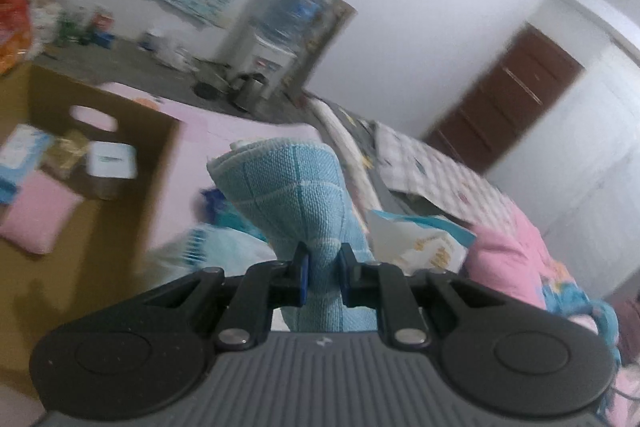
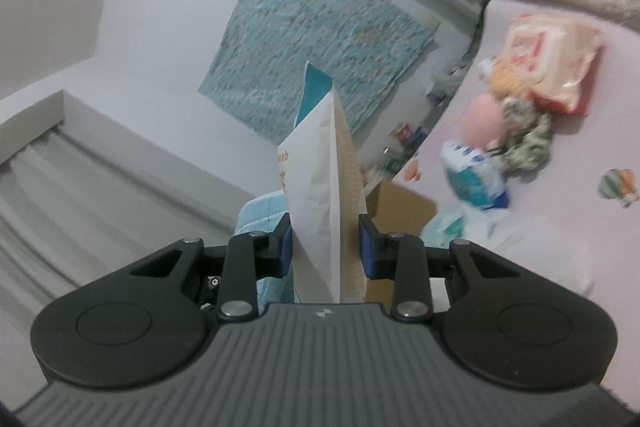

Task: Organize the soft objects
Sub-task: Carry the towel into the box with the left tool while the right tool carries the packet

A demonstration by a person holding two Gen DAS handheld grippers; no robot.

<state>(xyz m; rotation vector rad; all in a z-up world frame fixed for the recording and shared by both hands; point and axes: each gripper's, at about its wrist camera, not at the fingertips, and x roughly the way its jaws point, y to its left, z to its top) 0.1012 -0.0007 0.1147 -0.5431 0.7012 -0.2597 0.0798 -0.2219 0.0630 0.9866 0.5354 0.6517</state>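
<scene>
A folded blue cloth [image 1: 296, 195] is pinched at the centre of the left wrist frame by the left gripper [image 1: 323, 275], its fingers narrow. A white pouch [image 2: 320, 203] is clamped upright at the centre of the right wrist frame by the right gripper [image 2: 325, 241]. A cardboard box [image 1: 100, 187] with a pink cushion [image 1: 38, 215] inside is seen at the left of the left frame.

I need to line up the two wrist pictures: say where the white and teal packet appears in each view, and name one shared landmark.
Left wrist: white and teal packet right of centre, beside the blue cloth.
Right wrist: centre, clamped in the right gripper.
Shared landmark: cardboard box.
</scene>
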